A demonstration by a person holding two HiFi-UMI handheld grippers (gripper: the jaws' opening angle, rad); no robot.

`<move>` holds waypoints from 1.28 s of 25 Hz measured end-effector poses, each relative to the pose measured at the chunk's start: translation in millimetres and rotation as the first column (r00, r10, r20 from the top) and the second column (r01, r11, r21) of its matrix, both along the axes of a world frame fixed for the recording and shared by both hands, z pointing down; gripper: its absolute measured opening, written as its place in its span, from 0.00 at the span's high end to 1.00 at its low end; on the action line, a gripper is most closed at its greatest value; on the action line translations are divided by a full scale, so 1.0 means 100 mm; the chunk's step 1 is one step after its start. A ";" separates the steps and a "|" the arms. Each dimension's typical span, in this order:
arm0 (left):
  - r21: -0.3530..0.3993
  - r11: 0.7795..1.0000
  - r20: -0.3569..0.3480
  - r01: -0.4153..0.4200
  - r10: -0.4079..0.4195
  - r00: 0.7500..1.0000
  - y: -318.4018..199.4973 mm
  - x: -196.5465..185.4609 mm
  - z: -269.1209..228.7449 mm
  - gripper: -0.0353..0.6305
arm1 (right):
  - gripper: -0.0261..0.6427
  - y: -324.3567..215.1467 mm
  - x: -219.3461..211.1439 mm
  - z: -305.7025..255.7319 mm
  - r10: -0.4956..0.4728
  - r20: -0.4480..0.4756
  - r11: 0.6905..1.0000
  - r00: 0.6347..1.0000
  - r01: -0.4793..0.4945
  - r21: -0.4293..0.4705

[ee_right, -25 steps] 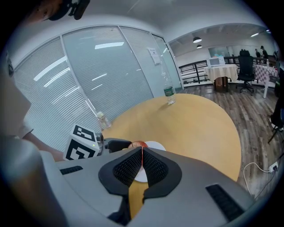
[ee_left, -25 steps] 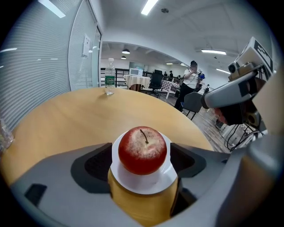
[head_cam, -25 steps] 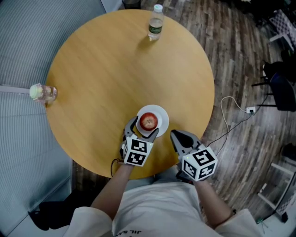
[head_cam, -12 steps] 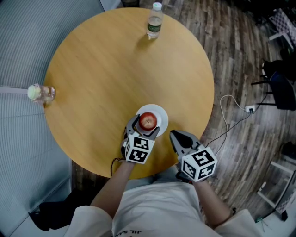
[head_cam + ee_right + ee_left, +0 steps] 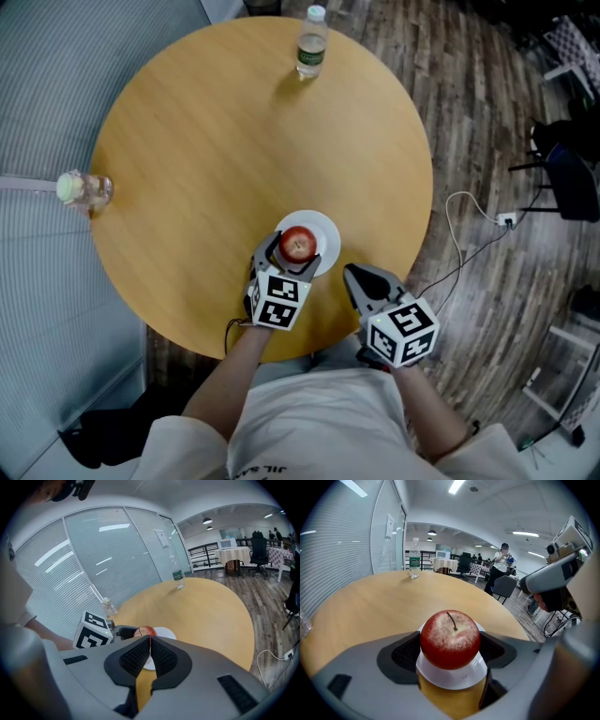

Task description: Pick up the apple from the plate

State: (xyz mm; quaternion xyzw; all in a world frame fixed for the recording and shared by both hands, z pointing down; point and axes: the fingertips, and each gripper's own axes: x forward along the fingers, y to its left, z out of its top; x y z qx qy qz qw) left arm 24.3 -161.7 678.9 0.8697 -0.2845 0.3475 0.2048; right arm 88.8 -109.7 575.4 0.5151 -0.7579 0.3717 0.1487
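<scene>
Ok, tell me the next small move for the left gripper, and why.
Probably lift straight up a little. The jaws of the left gripper look closed against both sides of the apple, which sits stem up on the white plate. A short vertical rise should clear the apple without dragging the plate.

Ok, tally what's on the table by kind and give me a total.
apple: 1
plate: 1
bottles: 2
total: 4
</scene>
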 end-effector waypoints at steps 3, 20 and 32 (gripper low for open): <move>0.011 1.000 -0.008 0.002 -0.002 1.000 0.00 -0.01 -0.04 0.36 | 0.91 0.01 -0.01 -0.02 -0.003 0.000 1.000 1.000 0.003 0.006; 0.070 0.997 -0.025 0.043 -0.042 0.999 0.20 -0.17 -0.59 0.36 | 0.91 0.27 -0.06 -0.29 -0.022 -0.015 0.998 1.000 0.023 0.066; 0.142 0.985 -0.120 0.098 -0.081 0.990 0.49 -0.37 -1.27 0.36 | 0.91 0.53 -0.11 -0.54 -0.029 -0.042 0.991 0.999 0.034 0.129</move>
